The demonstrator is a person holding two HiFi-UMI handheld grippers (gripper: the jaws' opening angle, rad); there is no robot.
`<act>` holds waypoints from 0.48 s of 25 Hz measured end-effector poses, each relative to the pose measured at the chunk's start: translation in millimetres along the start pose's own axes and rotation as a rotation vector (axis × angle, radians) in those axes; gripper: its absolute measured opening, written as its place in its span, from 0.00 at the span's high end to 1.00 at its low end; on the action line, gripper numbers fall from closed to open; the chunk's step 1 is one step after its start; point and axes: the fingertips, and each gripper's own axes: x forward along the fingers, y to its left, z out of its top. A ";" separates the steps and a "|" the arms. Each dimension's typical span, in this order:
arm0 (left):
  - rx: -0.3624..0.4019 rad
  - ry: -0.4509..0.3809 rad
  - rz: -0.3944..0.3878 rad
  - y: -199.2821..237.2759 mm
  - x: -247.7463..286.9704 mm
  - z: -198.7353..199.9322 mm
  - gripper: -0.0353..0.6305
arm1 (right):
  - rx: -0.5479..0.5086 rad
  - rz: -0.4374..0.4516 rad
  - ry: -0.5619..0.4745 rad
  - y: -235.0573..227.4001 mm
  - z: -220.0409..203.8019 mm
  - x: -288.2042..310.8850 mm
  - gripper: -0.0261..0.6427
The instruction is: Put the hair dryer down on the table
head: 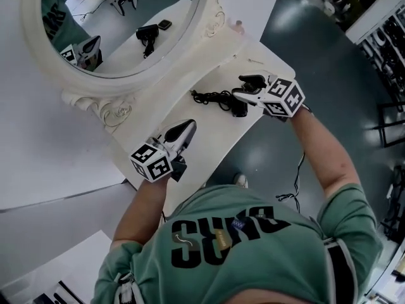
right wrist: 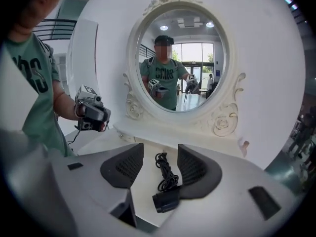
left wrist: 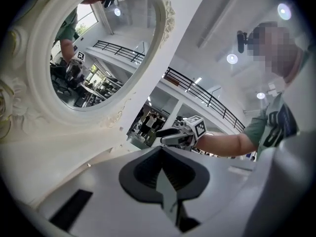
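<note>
The hair dryer [head: 238, 108] lies flat on the white table [head: 209, 135], near the edge closest to the person. Its black cord [head: 212, 97] is bundled just beside it, on the side toward the mirror [head: 120, 24].

Right gripper [head: 244, 87]: jaws apart, holding nothing. It hangs over the hair dryer and tilts downward. In the right gripper view, the hair dryer [right wrist: 165, 200] and cord [right wrist: 165, 174] appear in the gap between the two jaws, resting on the table beyond them. Neither pad presses on the dryer.

Left gripper [head: 188, 128]: jaws together, with nothing between them. It is held roughly level over the table, well apart from the hair dryer, and points toward the mirror's base. The left gripper view shows both pads meeting along one line.

The mirror reflects both grippers and the hair dryer.
</note>
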 end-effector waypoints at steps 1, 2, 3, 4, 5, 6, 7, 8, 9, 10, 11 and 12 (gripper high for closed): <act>0.009 -0.002 -0.002 -3.4 3.0 4.6 0.93 | 0.011 -0.012 -0.027 0.8 2.2 -12.1 0.65; 0.017 -0.004 -0.003 -7.0 5.8 9.1 0.93 | 0.023 -0.025 -0.053 1.5 4.0 -24.1 0.67; 0.026 -0.004 -0.003 -10.6 8.4 13.3 0.93 | 0.035 -0.036 -0.078 2.3 5.8 -35.9 0.68; 0.036 -0.001 -0.003 -14.1 10.8 17.4 0.93 | 0.046 -0.048 -0.101 3.1 7.5 -47.7 0.69; 0.048 0.002 -0.003 -17.4 13.2 21.3 0.93 | 0.054 -0.061 -0.125 3.6 9.2 -59.4 0.70; 0.060 0.005 -0.003 -20.1 15.5 25.2 0.93 | 0.061 -0.077 -0.149 3.7 10.7 -71.1 0.72; 0.073 0.008 -0.003 -22.4 17.7 28.8 0.93 | 0.068 -0.094 -0.175 3.7 11.6 -82.7 0.73; 0.085 0.011 -0.001 -24.6 19.3 31.8 0.93 | 0.076 -0.113 -0.199 3.7 11.4 -94.0 0.75; 0.096 0.013 0.002 -27.0 20.4 34.1 0.93 | 0.086 -0.131 -0.220 4.2 10.0 -105.0 0.76; 0.107 0.015 0.006 -29.3 21.0 35.9 0.93 | 0.098 -0.150 -0.240 4.8 7.6 -115.7 0.78; 0.117 0.018 0.010 -31.4 21.5 37.6 0.93 | 0.112 -0.169 -0.261 5.4 4.7 -125.9 0.79; 0.127 0.020 0.013 -33.2 22.2 39.2 0.93 | 0.128 -0.188 -0.281 5.5 1.4 -135.9 0.81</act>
